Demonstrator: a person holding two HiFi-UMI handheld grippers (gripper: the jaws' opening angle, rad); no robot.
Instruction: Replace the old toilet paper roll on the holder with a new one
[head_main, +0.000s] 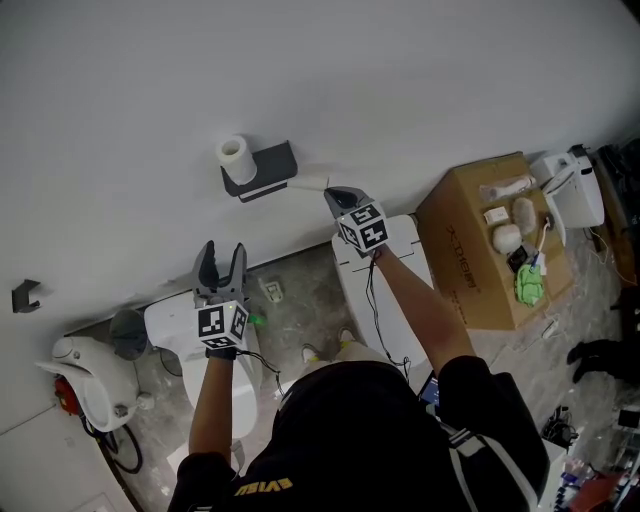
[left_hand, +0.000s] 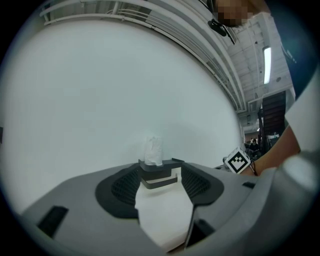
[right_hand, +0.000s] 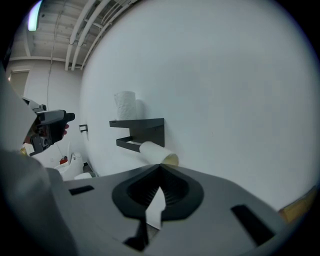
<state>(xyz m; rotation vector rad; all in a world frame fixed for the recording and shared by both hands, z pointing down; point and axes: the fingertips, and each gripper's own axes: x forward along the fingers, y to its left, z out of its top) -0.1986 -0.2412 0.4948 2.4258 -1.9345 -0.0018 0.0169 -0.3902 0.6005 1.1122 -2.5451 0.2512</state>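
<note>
Left gripper (head_main: 222, 255), spread and empty, idles low; right gripper (head_main: 335, 193) pinches the end of the tube (head_main: 310, 183) jutting from the holder (head_main: 268, 163), roll (head_main: 235, 153) atop it: apparently removal step, next needing a level pull clear.

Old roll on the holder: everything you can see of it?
The old roll is a pale, nearly bare tube, cardboard-looking, with a yellowish open end. It slants out from the black wall holder, with its far end at the holder's lower bar. Its near end sits at the tips of the right gripper, jaws shut; a pinch can't be confirmed.
</note>
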